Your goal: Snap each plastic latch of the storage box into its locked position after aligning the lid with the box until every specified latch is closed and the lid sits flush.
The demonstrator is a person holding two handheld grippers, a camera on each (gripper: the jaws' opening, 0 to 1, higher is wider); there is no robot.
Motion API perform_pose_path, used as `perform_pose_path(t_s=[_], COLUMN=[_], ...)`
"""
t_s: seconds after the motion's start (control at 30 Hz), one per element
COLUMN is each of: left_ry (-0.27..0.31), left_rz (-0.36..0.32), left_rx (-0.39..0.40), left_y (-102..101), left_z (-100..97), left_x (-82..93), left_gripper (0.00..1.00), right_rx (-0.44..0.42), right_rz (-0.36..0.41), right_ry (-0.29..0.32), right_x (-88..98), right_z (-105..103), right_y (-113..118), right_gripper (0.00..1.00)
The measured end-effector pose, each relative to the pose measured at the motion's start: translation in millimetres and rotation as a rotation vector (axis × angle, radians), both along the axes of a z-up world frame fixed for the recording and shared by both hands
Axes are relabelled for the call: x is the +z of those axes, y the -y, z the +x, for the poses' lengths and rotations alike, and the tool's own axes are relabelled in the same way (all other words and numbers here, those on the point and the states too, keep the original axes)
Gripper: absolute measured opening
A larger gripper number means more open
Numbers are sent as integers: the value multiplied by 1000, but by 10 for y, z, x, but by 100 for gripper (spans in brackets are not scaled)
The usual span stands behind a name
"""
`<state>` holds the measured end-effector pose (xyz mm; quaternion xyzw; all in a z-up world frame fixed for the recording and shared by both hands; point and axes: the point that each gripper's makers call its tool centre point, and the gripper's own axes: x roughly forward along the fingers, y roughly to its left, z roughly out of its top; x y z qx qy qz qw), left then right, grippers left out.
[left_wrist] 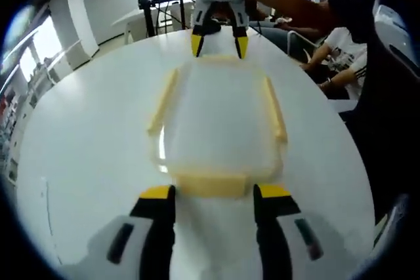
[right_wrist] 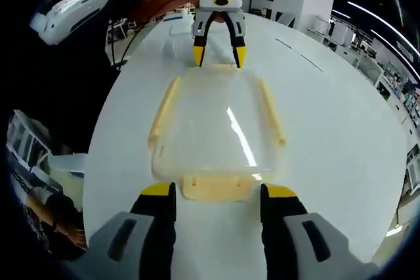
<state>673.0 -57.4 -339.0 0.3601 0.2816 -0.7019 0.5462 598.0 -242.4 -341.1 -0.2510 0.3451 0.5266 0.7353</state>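
Two grippers are facing each other across a storage box [left_wrist: 213, 126] that is lying in the middle of a round white worktop [left_wrist: 85, 155]. The left gripper [left_wrist: 214, 193] is reaching in low from 6 o'clock in its own view, its yellow-tipped jaws spread wide on either side of the near end latch [left_wrist: 211, 185], apparently not squeezing it. The right gripper [right_wrist: 213, 193] is doing the same at the opposite end, jaws parted around the other end latch [right_wrist: 216, 187]. In the left gripper view, a person's bare forearm [left_wrist: 289, 6] is stretching in from 1 o'clock behind the far gripper. The clear lid [right_wrist: 213, 129] is sitting on the box, with pale yellow side latches [right_wrist: 164, 113] along both long edges. No readable writing is showing anywhere.
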Motion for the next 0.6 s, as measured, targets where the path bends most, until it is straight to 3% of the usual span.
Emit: perform_pose_path(t_s=[0.17,0.6], left_ry=[-1,11], left_rz=[-6,21], left_rx=[-1,-57], left_y=[23,49], left_z=[10,-44], left_x=[1,-4], left_gripper=[48,41], right_rx=[19,12], right_rz=[-16,-49], right_ry=[-3,-22], right_x=[-9,-30], right_z=[-37,-15], right_y=[-7,-29], right_gripper=[43,41])
